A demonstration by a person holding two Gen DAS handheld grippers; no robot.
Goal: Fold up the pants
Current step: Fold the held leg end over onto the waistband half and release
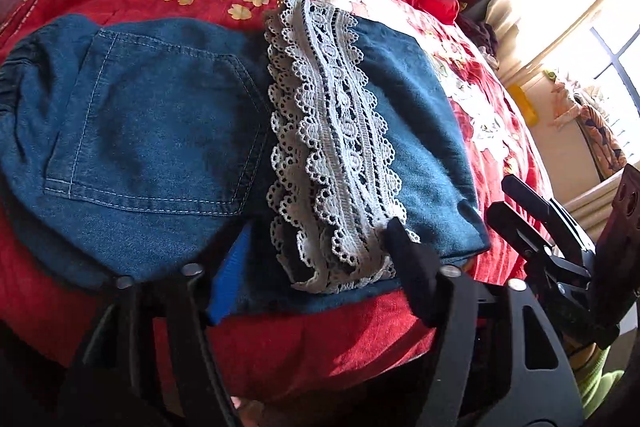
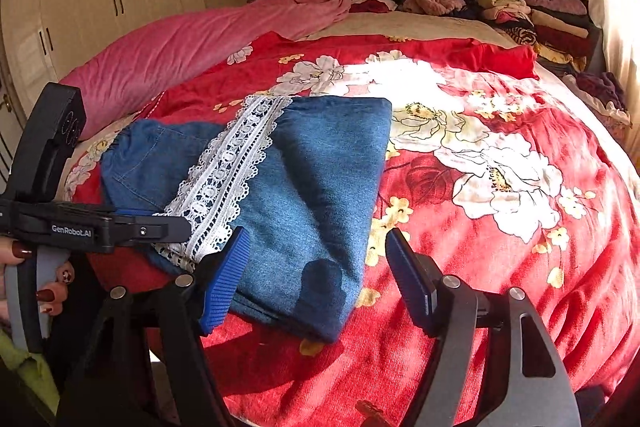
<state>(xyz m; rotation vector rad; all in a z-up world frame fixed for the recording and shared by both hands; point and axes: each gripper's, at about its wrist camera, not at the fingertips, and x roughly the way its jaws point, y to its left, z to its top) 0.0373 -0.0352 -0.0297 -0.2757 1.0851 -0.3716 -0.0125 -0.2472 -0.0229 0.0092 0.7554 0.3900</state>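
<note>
The blue denim pants [image 1: 152, 131] lie folded on the red floral bedspread, back pocket up, with a white lace hem [image 1: 332, 147] folded across the middle. They also show in the right wrist view [image 2: 312, 187], lace hem [image 2: 228, 179] to the left. My left gripper [image 1: 316, 259] is open, its fingers over the near edge of the pants around the lace end. My right gripper [image 2: 316, 271] is open just above the near right corner of the fold. It shows at the right of the left wrist view [image 1: 516, 207].
The red floral bedspread [image 2: 480, 227] covers the bed. A pink quilt [image 2: 180, 47] lies at the back left. A pile of folded clothes [image 2: 532, 15] sits at the back right by the headboard. A window [image 1: 608, 59] is on the right.
</note>
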